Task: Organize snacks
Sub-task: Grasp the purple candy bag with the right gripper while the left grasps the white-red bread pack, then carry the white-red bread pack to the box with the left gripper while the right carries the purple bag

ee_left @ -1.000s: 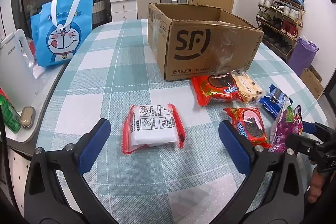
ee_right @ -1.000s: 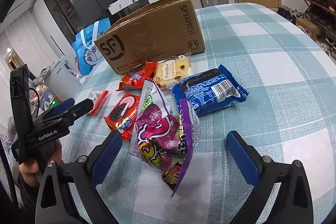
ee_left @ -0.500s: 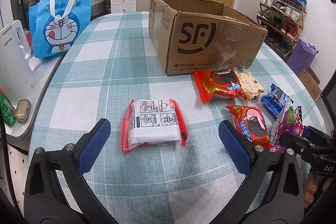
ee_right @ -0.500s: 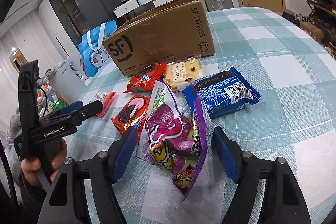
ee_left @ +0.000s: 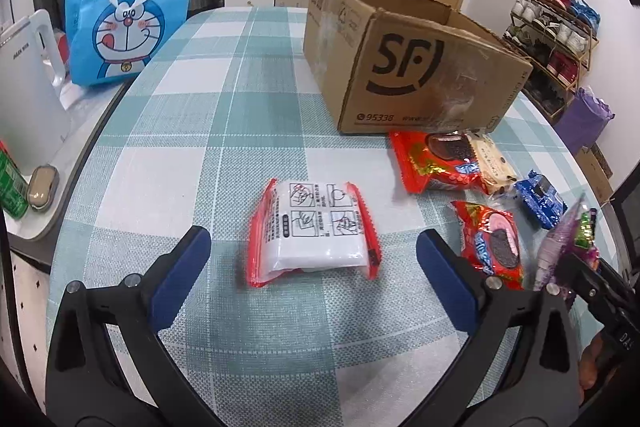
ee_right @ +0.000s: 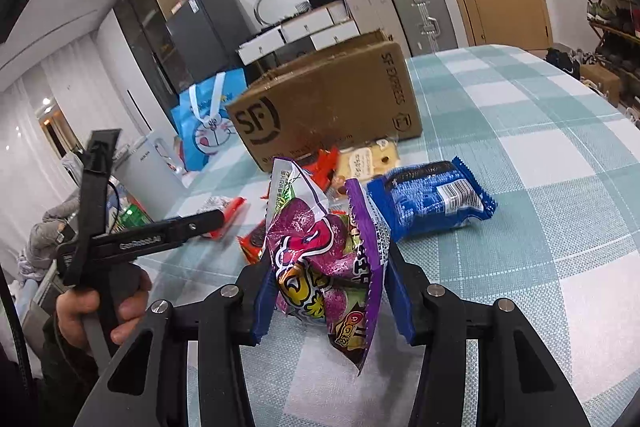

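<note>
The purple candy bag (ee_right: 320, 267) is sitting pinched between the blue pads of my right gripper (ee_right: 326, 303), its long axis running up and away from the fingers, top corner tilting left. I am judging it lifted clear of the checked tablecloth (ee_right: 540, 155), though its lower tip is hard to place. The cardboard box (ee_right: 328, 107) is lying straight ahead of this gripper, beyond the blue cookie pack (ee_right: 432, 201), so the carry is forward and up over the near wall. I am reading "SF" and "SF EXPRESS" on the box, and "95338" in the left view.

My left gripper (ee_left: 314, 275) is hanging spread wide, empty, with the red-and-white packet (ee_left: 314, 227) just ahead between its fingers, its long axis lying across them. The printed panels on it are instruction drawings; the text is too small to read. The left tool's body is reading "GenRobot.AI".
</note>
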